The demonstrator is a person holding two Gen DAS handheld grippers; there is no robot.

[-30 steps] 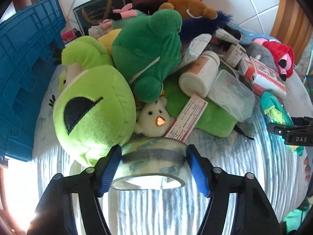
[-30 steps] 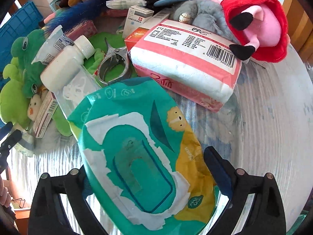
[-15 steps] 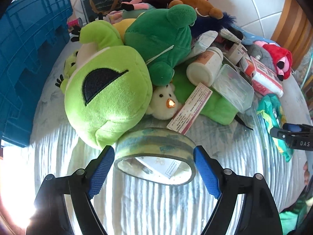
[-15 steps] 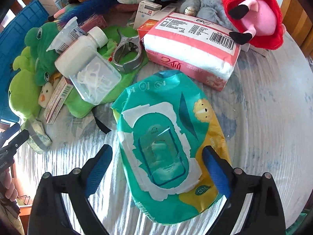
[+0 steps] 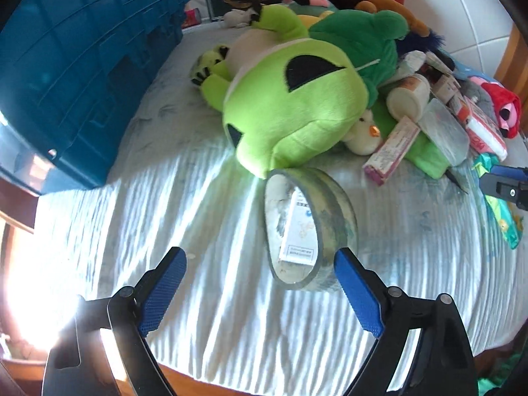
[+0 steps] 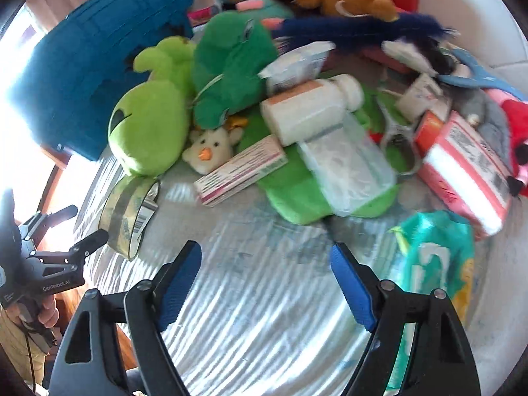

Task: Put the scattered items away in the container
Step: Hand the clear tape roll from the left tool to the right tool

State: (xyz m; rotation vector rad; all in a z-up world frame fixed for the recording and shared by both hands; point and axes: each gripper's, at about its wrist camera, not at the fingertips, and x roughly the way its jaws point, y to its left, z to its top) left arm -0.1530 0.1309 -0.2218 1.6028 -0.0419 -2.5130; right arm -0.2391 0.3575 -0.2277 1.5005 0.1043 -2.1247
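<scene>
A roll of clear tape [image 5: 310, 227] stands on its edge on the striped cloth, just ahead of my open left gripper [image 5: 260, 290], nearer its right finger. It also shows in the right wrist view [image 6: 130, 216]. A teal wet-wipes pack [image 6: 435, 260] lies to the right of my open, empty right gripper [image 6: 265, 283]. A blue crate [image 5: 76, 66] stands at the left. A lime-green alien plush [image 5: 297, 105] lies behind the tape.
A pile fills the far side: dark green frog plush [image 6: 231, 66], white bottle [image 6: 310, 112], clear plastic box [image 6: 346, 168], pink-striped carton [image 6: 241, 168], tissue pack [image 6: 465, 168], chick toy [image 6: 211, 148], nail clippers [image 6: 399, 138]. The table's wooden front edge [image 5: 184, 379] is close below.
The left gripper has opened, let go of the tape and drawn back left; the tape now stands on edge. The right gripper has swung left off the wipes pack.
</scene>
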